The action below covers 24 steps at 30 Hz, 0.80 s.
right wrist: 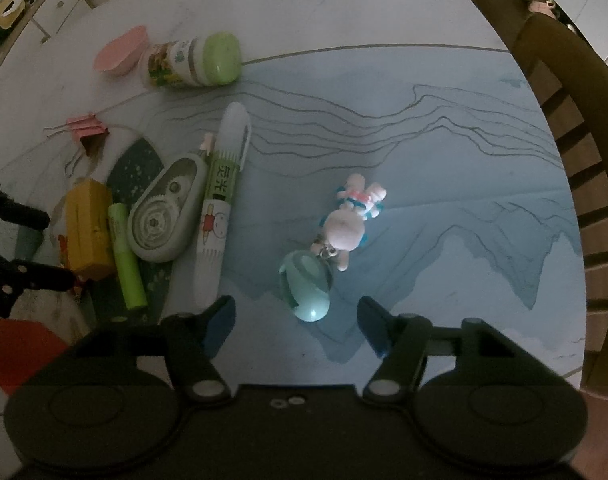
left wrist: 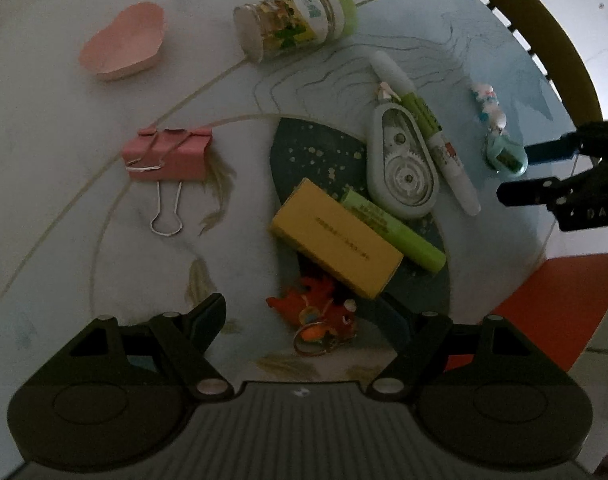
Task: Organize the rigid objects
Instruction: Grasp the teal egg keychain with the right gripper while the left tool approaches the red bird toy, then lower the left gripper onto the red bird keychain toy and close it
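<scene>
- Nearest the left wrist lens: left claw [left wrist: 304, 316], fingers apart and clamped on nothing, hanging over one orange fish-shaped keychain [left wrist: 324, 316] with a metal ring.
- Nearest the right wrist lens: right claw [right wrist: 295, 320], blue-padded fingers apart, straddling one teal egg-shaped charm [right wrist: 306, 286]; pads not seen touching it.
- Linked to that charm: one small white plush figure [right wrist: 350, 226] with pink and blue trim, lying flat on the bench [right wrist: 424, 152].
- One yellow box [left wrist: 336, 238], resting partly over one green highlighter [left wrist: 396, 232]; highlighter half hidden beneath it in the left view.
- One correction-tape dispenser [left wrist: 402, 164], grey with visible gears, just beside one white-and-green pen [left wrist: 424, 132].
- One pink binder clip [left wrist: 167, 156], wire handles folded out, well apart from the cluster.
- One jar [left wrist: 295, 24] with a green lid, lying on its side; label print too blurred to read.
- One pink shallow dish [left wrist: 121, 42] near the jar, partly hidden behind it in the right view.
- One chair back [right wrist: 576, 152], wooden, cut off at the frame edge beyond the bench rim.
- Scene dim; orange shape at the lower corner of both views hard to make out.
</scene>
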{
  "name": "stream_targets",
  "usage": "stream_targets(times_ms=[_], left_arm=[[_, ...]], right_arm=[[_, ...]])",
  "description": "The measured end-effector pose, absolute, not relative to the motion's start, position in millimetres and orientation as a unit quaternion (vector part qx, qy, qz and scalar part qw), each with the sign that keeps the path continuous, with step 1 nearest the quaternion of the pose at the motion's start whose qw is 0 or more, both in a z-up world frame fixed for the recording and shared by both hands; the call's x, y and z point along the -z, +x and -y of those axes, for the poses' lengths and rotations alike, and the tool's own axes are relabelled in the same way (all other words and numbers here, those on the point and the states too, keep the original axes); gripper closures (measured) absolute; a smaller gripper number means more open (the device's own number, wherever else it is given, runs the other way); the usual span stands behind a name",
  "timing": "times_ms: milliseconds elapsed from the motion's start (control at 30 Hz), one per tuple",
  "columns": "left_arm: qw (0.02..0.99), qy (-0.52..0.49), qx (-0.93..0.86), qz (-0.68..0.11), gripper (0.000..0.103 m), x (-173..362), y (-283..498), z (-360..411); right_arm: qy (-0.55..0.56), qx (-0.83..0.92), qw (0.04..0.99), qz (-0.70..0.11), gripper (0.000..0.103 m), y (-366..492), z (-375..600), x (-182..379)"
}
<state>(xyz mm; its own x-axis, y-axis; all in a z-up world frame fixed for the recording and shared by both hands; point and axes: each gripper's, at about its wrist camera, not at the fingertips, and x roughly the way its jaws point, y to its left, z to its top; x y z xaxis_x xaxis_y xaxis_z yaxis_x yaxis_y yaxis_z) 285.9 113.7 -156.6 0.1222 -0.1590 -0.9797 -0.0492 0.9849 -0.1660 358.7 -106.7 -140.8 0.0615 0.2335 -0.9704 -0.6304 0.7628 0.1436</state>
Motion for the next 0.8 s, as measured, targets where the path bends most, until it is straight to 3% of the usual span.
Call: stream_targets(times_ms=[333, 433, 500, 567, 600, 800], left_arm=[[0.753, -0.045, 0.037, -0.655, 0.023, 167, 285, -102], [0.757, -0.011, 0.039, -0.653, 0.028, 167, 283, -95], [0.759, 0.001, 0.047, -0.649, 0.035, 166, 282, -90], [0.761, 0.001, 0.053, -0.646, 0.050, 163, 282, -86], [0.762, 0.003, 0.055, -0.645, 0.050, 162, 282, -85], [0.766, 0.011, 0.048, -0.641, 0.050, 161, 281, -82]], right_arm=[[-0.165, -0.298, 0.710, -0.617, 0.053, 360, 108, 144], [-0.167, -0.297, 0.711, -0.615, 0.057, 360, 107, 144], [-0.169, -0.297, 0.713, -0.613, 0.066, 359, 106, 143], [-0.170, -0.295, 0.714, -0.612, 0.076, 358, 106, 143], [-0.170, -0.295, 0.714, -0.612, 0.082, 358, 106, 143], [-0.163, -0.295, 0.719, -0.609, 0.082, 356, 111, 140]])
